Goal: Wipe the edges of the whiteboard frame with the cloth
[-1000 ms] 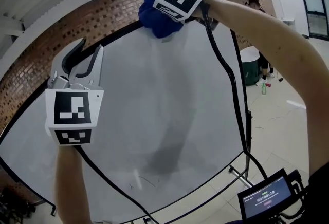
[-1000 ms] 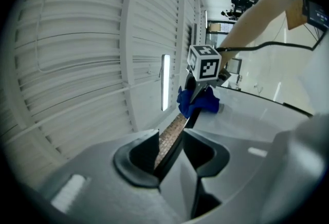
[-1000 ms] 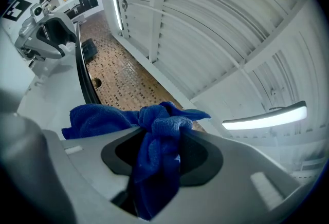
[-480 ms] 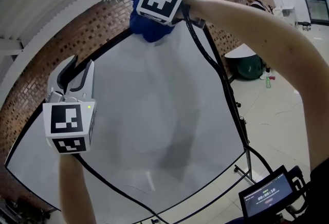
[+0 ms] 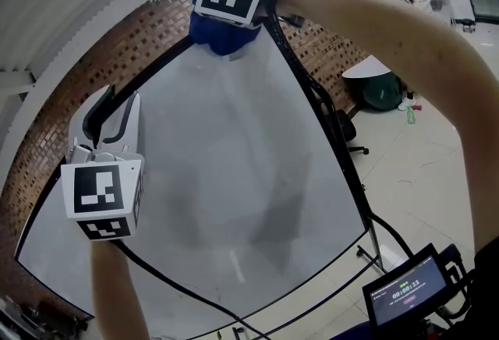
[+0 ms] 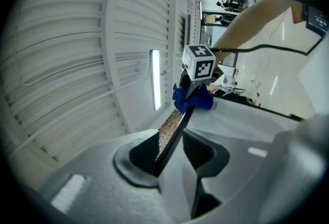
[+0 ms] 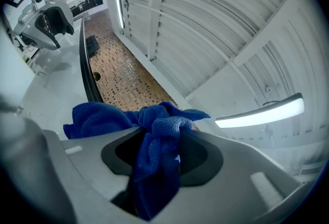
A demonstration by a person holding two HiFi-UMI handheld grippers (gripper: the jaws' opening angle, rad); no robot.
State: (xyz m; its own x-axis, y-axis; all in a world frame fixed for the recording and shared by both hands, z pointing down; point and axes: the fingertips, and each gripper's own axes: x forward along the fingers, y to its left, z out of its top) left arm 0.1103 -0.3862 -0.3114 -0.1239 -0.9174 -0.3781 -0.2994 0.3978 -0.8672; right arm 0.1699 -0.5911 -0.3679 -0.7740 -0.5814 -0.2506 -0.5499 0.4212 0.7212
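Cloth (image 5: pixel 222 40) in raised right hand-held gripper (image 7: pixel 157 159).

Left gripper (image 5: pixel 117 104), right gripper (image 7: pixel 159 156); jaws clamped

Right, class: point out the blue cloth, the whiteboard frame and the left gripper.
blue cloth (image 7: pixel 158 133), right gripper view, bunched middle.
whiteboard frame (image 6: pixel 176 138), left gripper view, black top edge.
left gripper (image 5: pixel 120 98), head view, between its fingertips.

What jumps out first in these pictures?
A bunched blue cloth, clamped in the right gripper, sits at the top corner of the whiteboard frame, high in the head view. Lower left, the left gripper grips the frame's black top edge, with a brick wall behind.
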